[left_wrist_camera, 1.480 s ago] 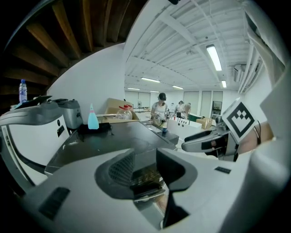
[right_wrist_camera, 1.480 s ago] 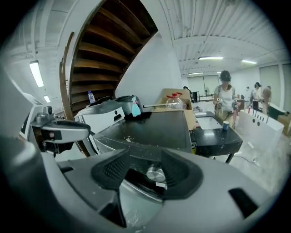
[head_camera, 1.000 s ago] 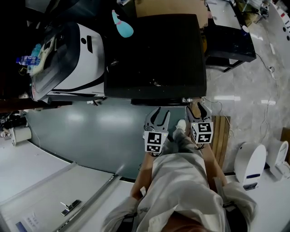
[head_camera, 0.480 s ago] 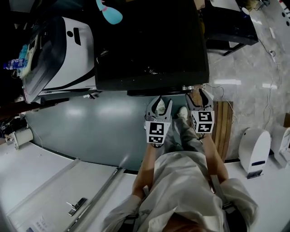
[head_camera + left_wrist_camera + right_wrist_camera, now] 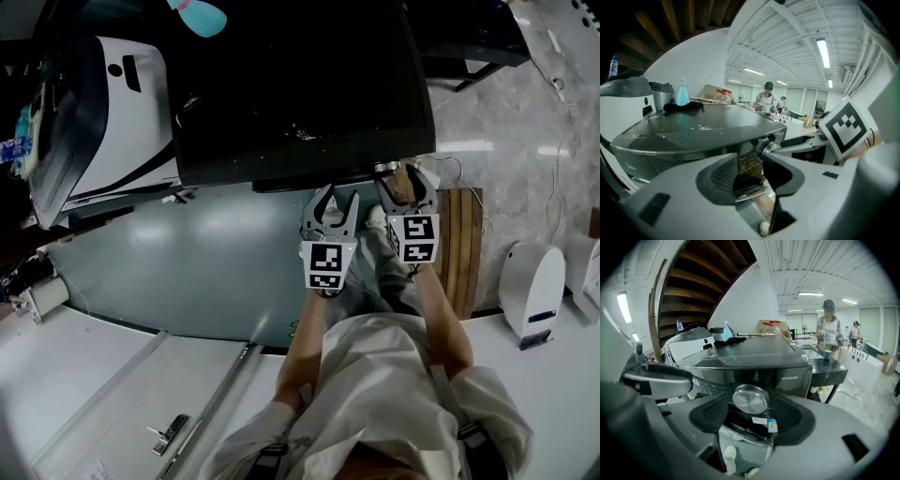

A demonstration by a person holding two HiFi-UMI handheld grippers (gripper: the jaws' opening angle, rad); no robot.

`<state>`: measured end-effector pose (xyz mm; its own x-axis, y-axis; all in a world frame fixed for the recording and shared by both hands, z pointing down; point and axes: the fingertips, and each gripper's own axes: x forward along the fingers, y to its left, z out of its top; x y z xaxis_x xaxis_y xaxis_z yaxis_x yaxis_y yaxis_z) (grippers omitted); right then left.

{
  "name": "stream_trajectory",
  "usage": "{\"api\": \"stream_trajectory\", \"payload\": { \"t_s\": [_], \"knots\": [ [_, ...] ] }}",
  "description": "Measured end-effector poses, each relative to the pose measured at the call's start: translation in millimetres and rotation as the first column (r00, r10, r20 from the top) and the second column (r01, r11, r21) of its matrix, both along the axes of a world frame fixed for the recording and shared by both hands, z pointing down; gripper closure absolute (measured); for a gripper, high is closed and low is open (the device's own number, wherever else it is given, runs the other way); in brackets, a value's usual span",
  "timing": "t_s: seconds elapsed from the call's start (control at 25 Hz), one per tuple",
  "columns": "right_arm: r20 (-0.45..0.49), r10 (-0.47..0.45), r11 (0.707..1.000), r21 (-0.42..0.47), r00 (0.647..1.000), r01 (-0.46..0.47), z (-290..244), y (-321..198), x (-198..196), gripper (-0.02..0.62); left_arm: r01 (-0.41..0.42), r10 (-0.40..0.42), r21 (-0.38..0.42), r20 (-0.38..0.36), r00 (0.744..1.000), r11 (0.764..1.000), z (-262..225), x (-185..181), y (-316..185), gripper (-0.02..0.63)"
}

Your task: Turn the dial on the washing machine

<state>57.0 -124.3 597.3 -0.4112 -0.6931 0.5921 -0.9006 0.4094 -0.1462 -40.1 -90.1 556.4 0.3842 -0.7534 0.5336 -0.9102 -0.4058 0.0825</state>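
a dark washing machine point(image 5: 300, 84) stands at the far side of the head view, its flat lid facing up and its front panel turned toward the person. the dial point(image 5: 384, 168) is a round silver knob at the right end of that front panel, just under the lid's near edge.

the right gripper point(image 5: 405, 180) is held up to that corner. in the right gripper view its jaws stand well apart and have just been opening. the dial point(image 5: 750, 398) sits between them, face on, with a sliver of dark panel showing on either side, so the pads do not press on it. a small blue label point(image 5: 772, 426) is stuck on the panel just below the knob.

the left gripper point(image 5: 338, 197) hangs just left of the right one, a little nearer to the person and close to the machine's front. in the left gripper view its jaws are partly open with nothing in them, and only the panel shows through the gap. from there the dial point(image 5: 768, 147) appears side on, to the right, with a finger of the right gripper beside it.

a white machine point(image 5: 112, 122) stands left of the dark one, and a teal bottle point(image 5: 197, 14) rests at the lid's far left. a wooden board point(image 5: 459, 253) lies on the floor to the right. a person in a cap point(image 5: 828, 329) stands far off in the room.
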Motion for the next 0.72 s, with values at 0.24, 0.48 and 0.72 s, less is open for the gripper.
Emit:
{"api": "stream_trajectory", "payload": {
  "t_s": [0.24,0.48,0.72],
  "knots": [
    [-0.019,0.025,1.000,0.003,1.000,-0.025,11,-5,-3,0.302,0.003,-0.002,0.008,-0.005,1.000,1.000,4,-2,-4,0.443],
    [-0.016,0.051,0.999,-0.015,0.999,-0.052,19,-5,-5,0.312,0.003,-0.003,0.001,-0.010,1.000,1.000,8,-6,-1,0.443],
    [0.028,0.075,0.997,-0.013,0.997,-0.075,20,-6,-6,0.330,-0.001,0.000,-0.008,-0.015,1.000,1.000,13,-8,1,0.443]
  ]
}}
